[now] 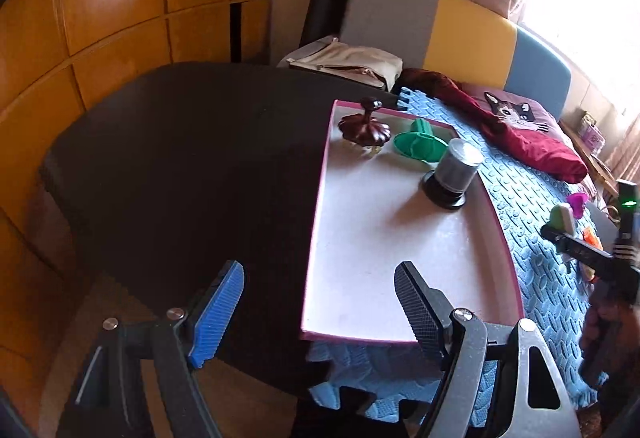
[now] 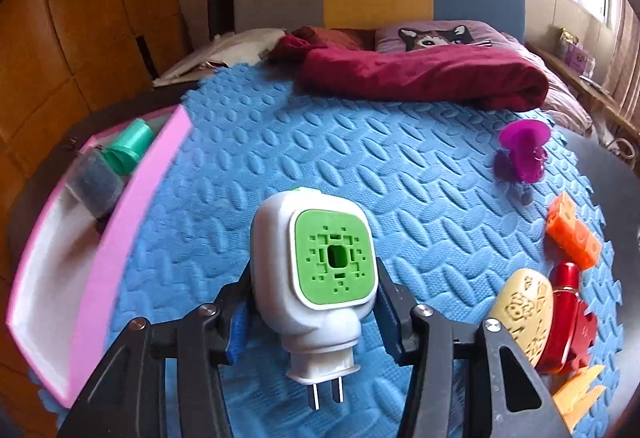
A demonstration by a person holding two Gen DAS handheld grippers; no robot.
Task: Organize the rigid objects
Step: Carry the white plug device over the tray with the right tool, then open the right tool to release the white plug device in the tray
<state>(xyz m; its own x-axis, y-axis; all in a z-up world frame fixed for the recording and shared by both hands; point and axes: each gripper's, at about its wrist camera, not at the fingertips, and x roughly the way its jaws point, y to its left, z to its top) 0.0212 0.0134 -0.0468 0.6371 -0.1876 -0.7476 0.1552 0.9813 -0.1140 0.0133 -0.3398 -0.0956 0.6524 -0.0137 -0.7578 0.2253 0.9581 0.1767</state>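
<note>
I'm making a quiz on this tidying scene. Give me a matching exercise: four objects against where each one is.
1. plug-in device
2. green lid
3. orange block
4. red blanket

A. in the pink tray
B. by the pillow
C. in the right gripper
D. loose on the blue mat

Pairs: 1-C, 2-A, 3-D, 4-B

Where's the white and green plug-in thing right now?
The white and green plug-in is clamped in the right claw above the blue mat, right of the pink tray.
</note>
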